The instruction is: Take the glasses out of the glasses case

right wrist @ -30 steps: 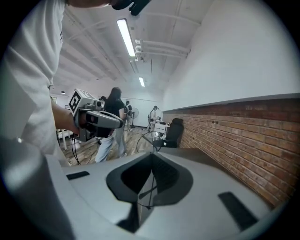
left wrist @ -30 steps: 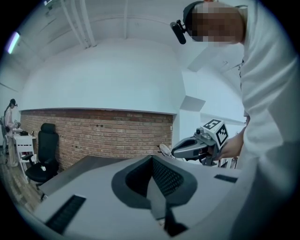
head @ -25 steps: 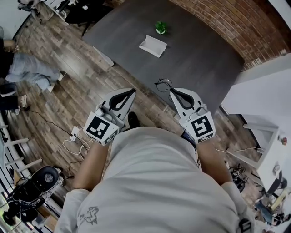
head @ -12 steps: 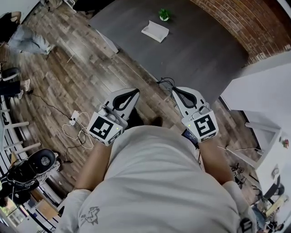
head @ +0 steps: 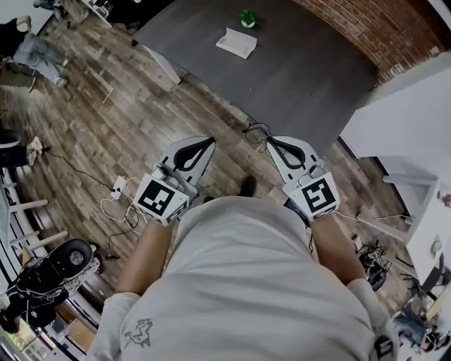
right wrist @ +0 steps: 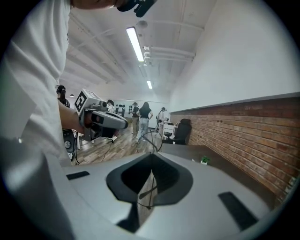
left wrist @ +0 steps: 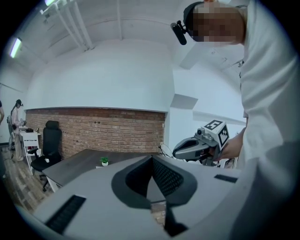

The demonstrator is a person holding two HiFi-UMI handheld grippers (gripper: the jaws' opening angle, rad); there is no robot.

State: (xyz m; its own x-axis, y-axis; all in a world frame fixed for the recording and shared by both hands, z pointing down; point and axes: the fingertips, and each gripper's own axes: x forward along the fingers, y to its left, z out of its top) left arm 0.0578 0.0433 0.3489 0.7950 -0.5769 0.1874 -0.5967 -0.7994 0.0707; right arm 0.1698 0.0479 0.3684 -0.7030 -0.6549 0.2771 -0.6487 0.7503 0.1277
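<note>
The right gripper (right wrist: 151,158) had its jaws pressed together on a thin black temple of the glasses (right wrist: 149,137), so the frame stuck out past the tips with one round lens ring standing clear in front. The left gripper (left wrist: 152,161) also had its jaws closed tip to tip, but with nothing between them.

In the head view both grippers were held out level in front of the person's chest, well apart, and the glasses (head: 257,132) hung over the wooden floor just off the near corner of the table (head: 310,84).

Over the last second the grip had not altered. The change was in position: the glasses case (head: 236,43) and the plant (head: 247,17) had slid toward the top of the head view, and more floor had opened between the grippers and the table. The person had evidently backed away with the glasses in the right gripper. The white case lay on the far part of the tabletop, well apart from the glasses, so the removal itself looked done and only a spot to set them down seemed left.

By count there were two grippers, one pair of glasses, one case, one small green plant and one table. About four people stood far down the room, though they were too small to count surely.
</note>
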